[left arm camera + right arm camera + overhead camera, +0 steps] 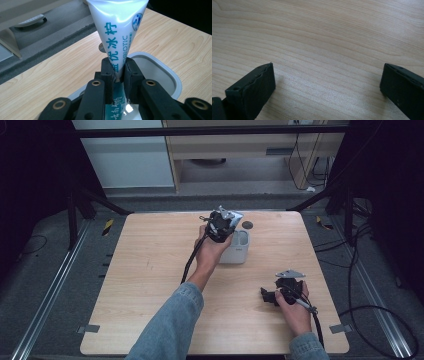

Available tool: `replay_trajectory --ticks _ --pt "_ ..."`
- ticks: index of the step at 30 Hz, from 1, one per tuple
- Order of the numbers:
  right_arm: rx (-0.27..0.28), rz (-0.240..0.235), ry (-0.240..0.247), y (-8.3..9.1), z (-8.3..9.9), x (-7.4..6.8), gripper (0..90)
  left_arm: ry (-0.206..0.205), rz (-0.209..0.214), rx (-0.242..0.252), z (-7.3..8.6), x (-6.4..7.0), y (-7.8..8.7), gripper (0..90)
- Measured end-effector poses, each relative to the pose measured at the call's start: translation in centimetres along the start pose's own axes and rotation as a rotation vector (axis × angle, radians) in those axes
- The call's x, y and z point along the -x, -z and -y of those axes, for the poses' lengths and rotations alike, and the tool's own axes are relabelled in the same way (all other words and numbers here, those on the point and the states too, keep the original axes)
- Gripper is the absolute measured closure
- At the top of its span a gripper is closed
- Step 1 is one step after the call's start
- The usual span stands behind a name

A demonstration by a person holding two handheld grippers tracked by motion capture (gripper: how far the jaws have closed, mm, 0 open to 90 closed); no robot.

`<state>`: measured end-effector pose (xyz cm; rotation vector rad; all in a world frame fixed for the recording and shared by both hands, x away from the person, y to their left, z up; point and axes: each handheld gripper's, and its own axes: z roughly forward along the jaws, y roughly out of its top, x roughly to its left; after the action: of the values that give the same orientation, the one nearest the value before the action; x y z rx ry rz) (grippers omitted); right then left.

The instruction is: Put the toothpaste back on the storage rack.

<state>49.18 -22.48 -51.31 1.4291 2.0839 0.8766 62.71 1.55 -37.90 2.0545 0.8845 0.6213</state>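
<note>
The white squeezable plastic tube with teal lettering (117, 32) is being pinched low on its body, where it narrows and flattens, so the two black jaws are getting a firm purchase on soft plastic. The left gripper (117, 72) is clamping it tight and holding it directly above the pale grey, round-cornered plastic holder (172, 77), whose open compartment is sitting beneath the tube, which suggests the tube is being lowered in or lifted out; which one I cannot tell. The holder is standing toward the far side of the light wooden table (150, 270). The right gripper (270, 296) is idling near the table's near right corner, jaws spread wide and holding nothing, well apart from the work.
</note>
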Motion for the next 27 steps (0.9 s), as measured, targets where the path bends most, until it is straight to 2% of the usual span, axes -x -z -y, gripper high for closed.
replay_trajectory --ticks 2,10,12,13,24,27 --pt "0.002 -0.002 -0.011 0.01 -0.02 -0.06 0.3 0.002 -0.001 -0.004 0.03 0.04 -0.09 79.3" --pt "0.000 -0.001 0.000 0.00 0.00 0.00 0.4 -0.001 -0.002 -0.021 0.22 0.26 -0.35 79.3" --pt "0.001 -0.002 -0.012 0.01 -0.02 -0.06 0.4 0.000 -0.002 -0.022 0.26 0.31 -0.41 79.3" --pt "-0.001 -0.001 -0.001 0.01 0.00 -0.01 0.4 0.001 -0.002 -0.023 0.27 0.32 -0.44 79.3" --pt "0.001 -0.003 -0.012 0.01 -0.02 -0.07 0.4 -0.005 -0.001 -0.038 0.48 0.48 -0.75 79.2" --pt "-0.002 -0.001 -0.002 0.01 0.00 -0.01 0.4 -0.005 0.001 -0.037 0.46 0.52 -0.79 79.2"
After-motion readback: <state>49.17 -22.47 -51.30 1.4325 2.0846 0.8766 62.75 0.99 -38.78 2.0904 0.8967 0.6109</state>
